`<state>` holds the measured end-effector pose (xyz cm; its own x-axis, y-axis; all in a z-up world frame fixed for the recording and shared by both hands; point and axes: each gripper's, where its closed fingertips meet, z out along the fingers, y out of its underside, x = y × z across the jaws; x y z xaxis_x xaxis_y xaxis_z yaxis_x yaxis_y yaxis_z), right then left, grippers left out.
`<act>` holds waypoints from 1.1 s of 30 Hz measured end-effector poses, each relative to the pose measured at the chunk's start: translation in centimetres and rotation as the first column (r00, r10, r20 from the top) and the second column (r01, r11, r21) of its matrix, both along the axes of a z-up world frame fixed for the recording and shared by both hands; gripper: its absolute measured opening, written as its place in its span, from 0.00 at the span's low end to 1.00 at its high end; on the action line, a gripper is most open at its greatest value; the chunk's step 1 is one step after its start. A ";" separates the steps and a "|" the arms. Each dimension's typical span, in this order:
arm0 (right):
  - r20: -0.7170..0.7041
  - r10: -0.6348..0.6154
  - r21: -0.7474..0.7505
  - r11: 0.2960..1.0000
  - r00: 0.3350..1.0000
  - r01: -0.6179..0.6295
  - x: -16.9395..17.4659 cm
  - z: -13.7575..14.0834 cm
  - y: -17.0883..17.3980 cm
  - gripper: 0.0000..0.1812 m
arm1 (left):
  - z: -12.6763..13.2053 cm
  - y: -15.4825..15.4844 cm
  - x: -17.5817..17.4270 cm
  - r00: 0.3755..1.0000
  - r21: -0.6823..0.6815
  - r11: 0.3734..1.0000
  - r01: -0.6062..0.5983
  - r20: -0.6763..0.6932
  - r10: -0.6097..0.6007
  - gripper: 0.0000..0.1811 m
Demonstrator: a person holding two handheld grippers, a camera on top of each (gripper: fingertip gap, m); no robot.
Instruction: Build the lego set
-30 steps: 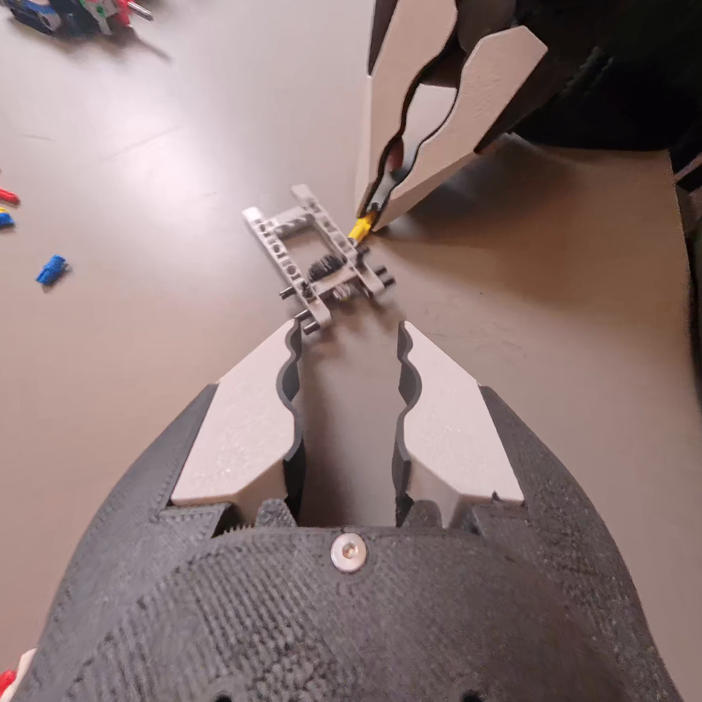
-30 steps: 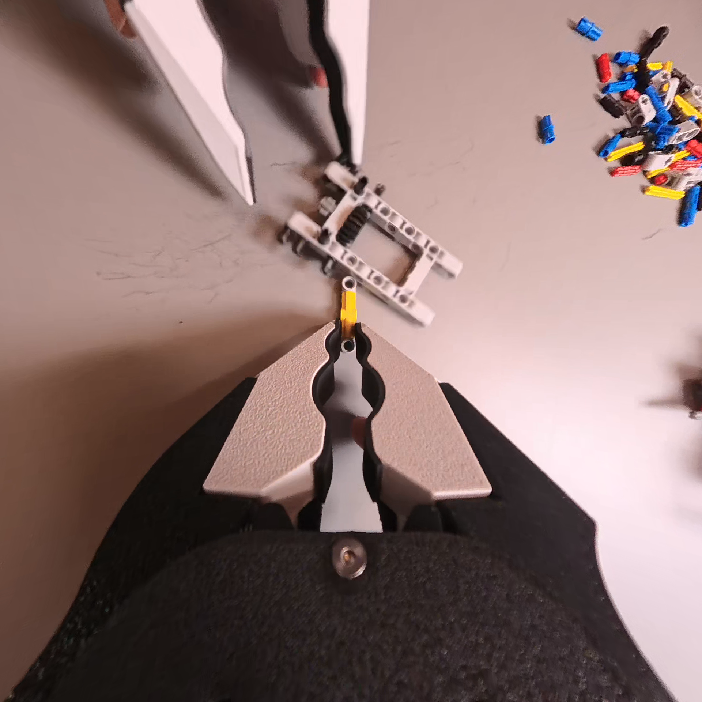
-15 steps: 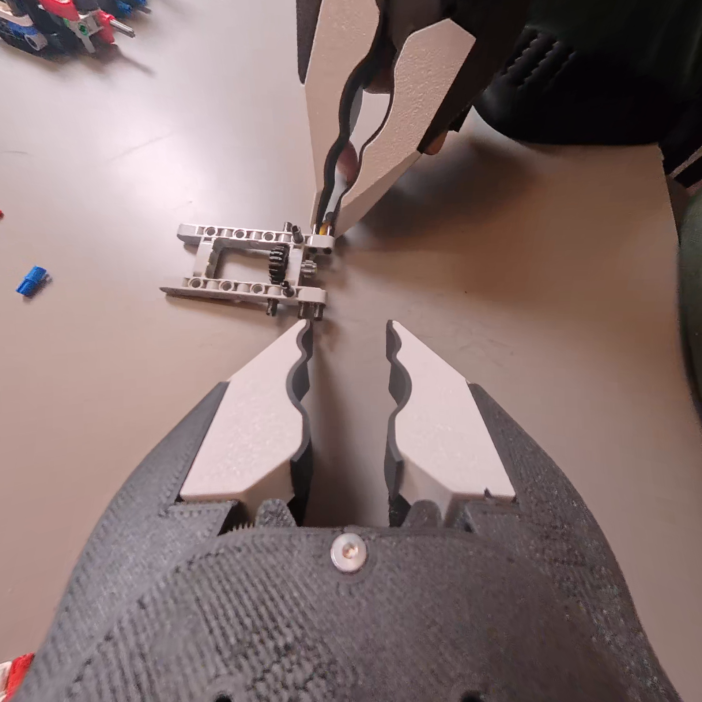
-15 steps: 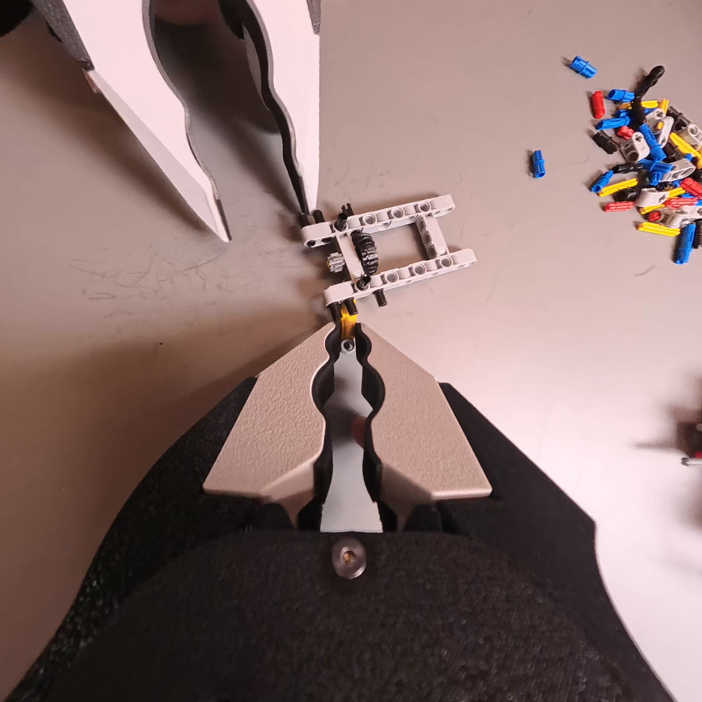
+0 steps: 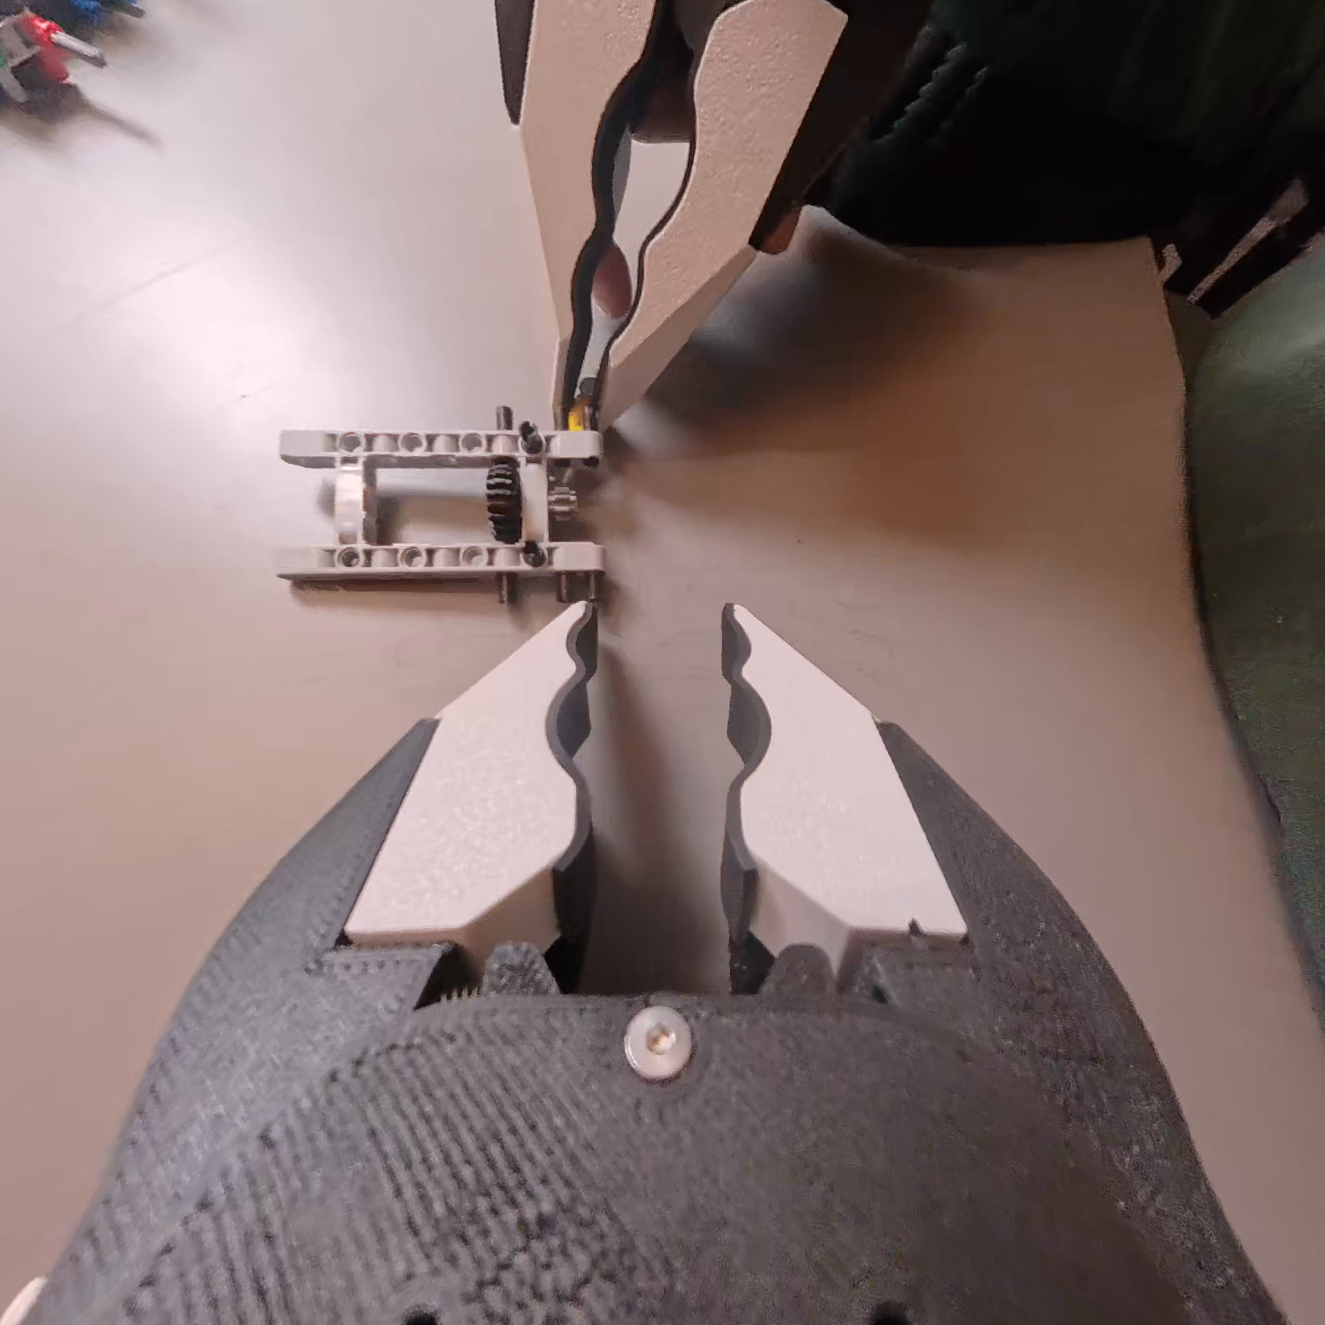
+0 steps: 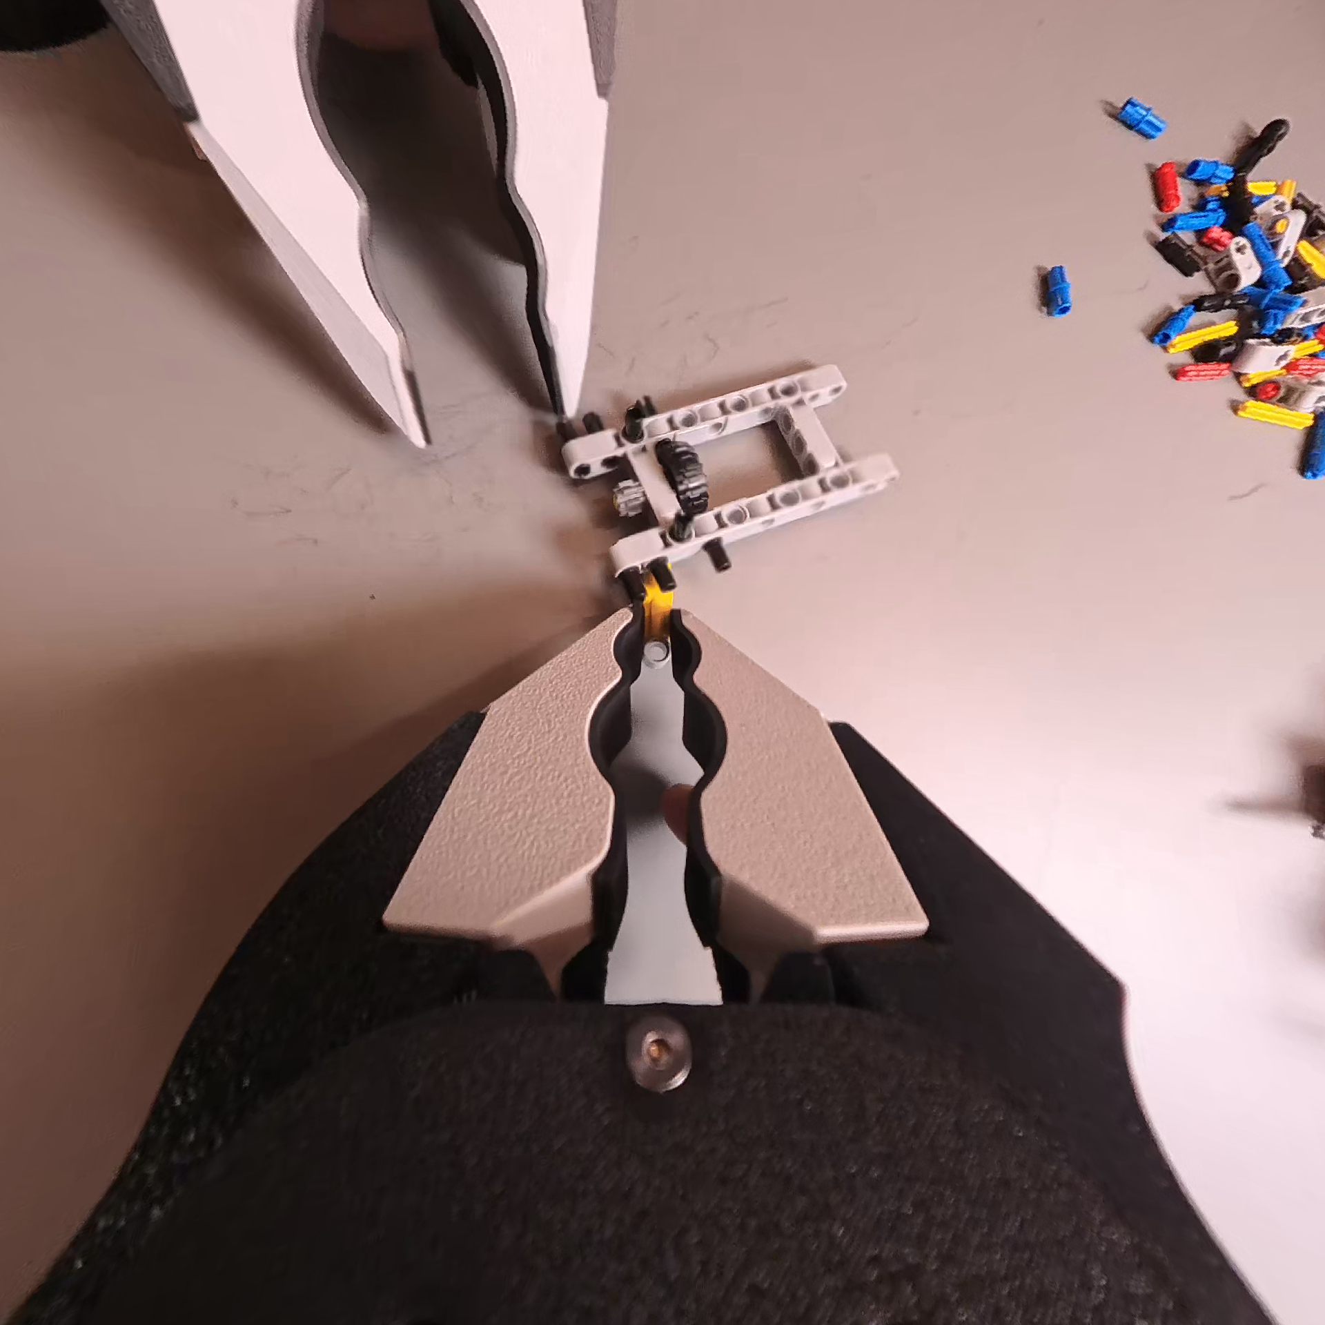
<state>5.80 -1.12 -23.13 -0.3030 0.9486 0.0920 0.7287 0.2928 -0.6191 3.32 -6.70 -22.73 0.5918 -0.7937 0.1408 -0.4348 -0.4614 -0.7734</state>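
A light grey lego frame (image 5: pixel 441 502) with a black gear (image 5: pixel 504 502) lies flat on the tan table; it also shows in the right wrist view (image 6: pixel 731 459). My right gripper (image 6: pixel 656 620) is shut on a small yellow piece (image 6: pixel 654 599), whose tip is against the end of the frame's nearer beam. In the left wrist view the right gripper (image 5: pixel 581 412) comes down from above onto the far beam's end. My left gripper (image 5: pixel 658 609) is open and empty, one fingertip (image 5: pixel 584 616) right by the black pins on the opposite beam.
A pile of loose blue, yellow, red and grey pieces (image 6: pixel 1255 287) lies at the right, with a lone blue pin (image 6: pixel 1055 289) nearer the frame. A partly built model (image 5: pixel 36 64) sits far left. The table edge (image 5: pixel 1176 358) runs along the right. The gap from one gripper's tips to the other's is roughly 7 centimeters. From either gripper's tips it is about 15 centimeters to the lone blue pin (image 6: pixel 1055 289).
The frame has turned from a slant to lie crosswise between the two grippers. The right gripper's yellow piece has reached the beam's end. The left gripper has come closer to the frame, still open.
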 end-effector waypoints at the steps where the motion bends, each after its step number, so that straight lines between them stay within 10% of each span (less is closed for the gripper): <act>1: -0.002 -0.003 0.002 1.000 1.000 0.003 0.2 0.1 0.2 0.03 | 0.3 -0.1 0.0 1.000 0.008 1.000 0.006 0.010 -0.006 0.18; 11: -0.133 0.005 -0.081 0.997 0.991 -0.016 0.6 3.2 1.2 0.03 | 2.2 1.5 -2.1 0.991 0.056 0.993 -0.108 0.088 0.103 0.18; 33: -0.117 0.234 -0.060 0.968 0.965 -0.242 -1.3 4.3 -1.4 0.03 | 4.8 3.8 0.1 0.985 0.151 0.988 0.034 0.165 -0.059 0.13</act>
